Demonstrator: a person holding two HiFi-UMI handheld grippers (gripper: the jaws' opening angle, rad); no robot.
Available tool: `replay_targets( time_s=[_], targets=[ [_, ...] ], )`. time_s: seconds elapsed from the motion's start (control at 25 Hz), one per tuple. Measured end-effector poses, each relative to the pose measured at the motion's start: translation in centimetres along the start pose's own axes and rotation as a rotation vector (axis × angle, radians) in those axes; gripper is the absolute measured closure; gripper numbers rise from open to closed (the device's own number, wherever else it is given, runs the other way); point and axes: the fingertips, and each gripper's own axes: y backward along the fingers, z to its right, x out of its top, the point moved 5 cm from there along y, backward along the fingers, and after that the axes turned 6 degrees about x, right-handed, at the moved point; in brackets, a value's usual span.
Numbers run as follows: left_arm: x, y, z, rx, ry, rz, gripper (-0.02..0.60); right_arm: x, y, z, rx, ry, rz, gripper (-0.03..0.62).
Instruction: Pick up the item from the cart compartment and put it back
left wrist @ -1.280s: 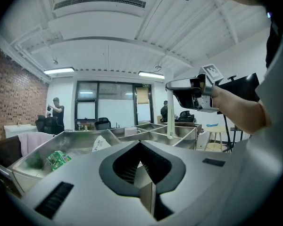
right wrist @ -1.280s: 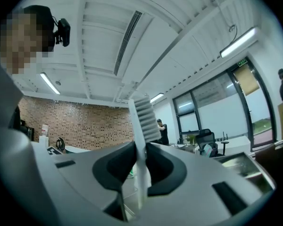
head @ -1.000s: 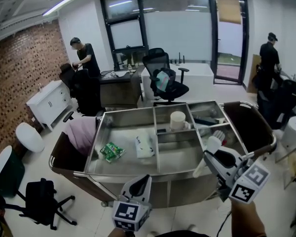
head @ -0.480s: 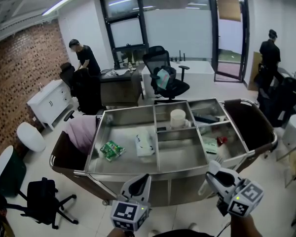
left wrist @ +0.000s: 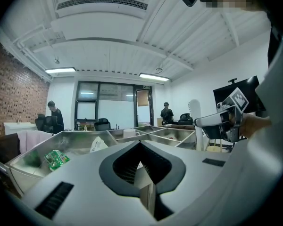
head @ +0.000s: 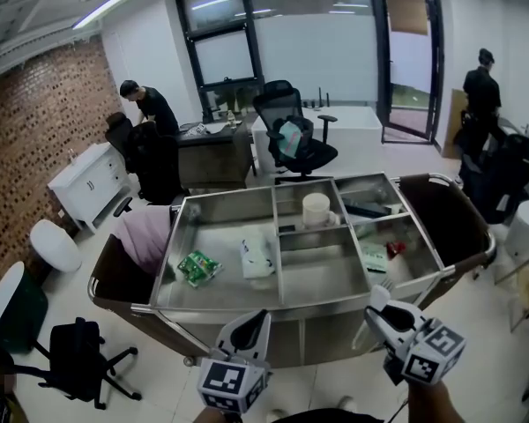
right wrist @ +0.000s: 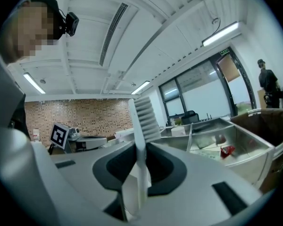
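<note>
I have the right gripper (head: 376, 315) closed on a flat white plastic brush with a ribbed head (head: 379, 296). Its own view shows the jaws pinching the thin handle low down, so the head (right wrist: 144, 117) stands up and leans slightly above the pads. That low grip leaves the working end free and keeps the tool where I can watch it. The brush is therefore out of the stainless-steel compartment cart (head: 203, 307). It hangs on my side of the near rim, by the cart's right front corner, and touches no tray. The left gripper (head: 254, 320) has its jaws brought together on nothing. It is parked level in front of the middle of the cart, clear of the carrying hand. In the wide left compartment lie a crumpled green packet (head: 198, 269) and a white pouch (head: 257, 258). A white cylindrical cup (head: 316, 210) stands in a rear middle compartment, and the tray in front of it looks bare. The right-hand compartments hold small red and green bits (head: 383, 252) that I cannot make out. I judge the pick-up half done and the return pending. The right front compartment is nearest, though I cannot tell whether it is the brush's home. Going back, the tall head could catch the rim, so I would lift over it before letting go.
</note>
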Motion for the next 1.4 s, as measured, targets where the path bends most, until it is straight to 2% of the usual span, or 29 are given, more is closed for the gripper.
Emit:
replay_targets(
  time_s=[0.48, 0.72, 1.4],
  targets=[
    [-0.76, -0.44, -0.29, 0.009, -0.024, 0.001, 0.581, -0.05, -0.28, 0.02, 0.009, -0.009, 0.005, 0.516],
    [-0.73, -0.55, -0.11, -0.002, 0.015, -0.019, 0.581, -0.05, -0.39, 0.20, 0.010, -0.019, 0.009, 0.516],
    [-0.20, -0.29, 0.24, 0.003, -0.043, 0.010, 0.581, 0.28, -0.35, 0.16, 0.016, -0.012, 0.003, 0.516]
  ],
)
